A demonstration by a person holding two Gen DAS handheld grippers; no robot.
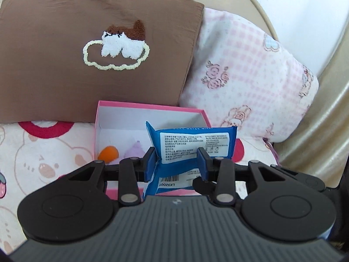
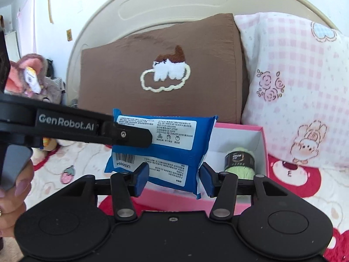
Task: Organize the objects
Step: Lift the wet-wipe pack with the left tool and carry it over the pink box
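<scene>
A blue wet-wipes pack (image 1: pixel 192 146) with a white label is held above an open pink box (image 1: pixel 150 111) on the bed. My left gripper (image 1: pixel 177 161) is shut on the pack; in the right wrist view it reaches in from the left and clamps the pack (image 2: pixel 161 144). My right gripper (image 2: pixel 173 180) has its blue pads on both sides of the pack's lower edge and also grips it. Inside the box lie an orange ball (image 1: pixel 108 152), a lilac item (image 1: pixel 134 150) and a green yarn skein (image 2: pixel 240 159).
A brown pillow (image 1: pixel 87 50) with an embroidered cat and a pink checked pillow (image 1: pixel 244 74) lean on the cream headboard (image 2: pixel 174 6) behind the box. Plush toys (image 2: pixel 32 80) sit at far left. The bedspread (image 1: pixel 43 157) is cartoon printed.
</scene>
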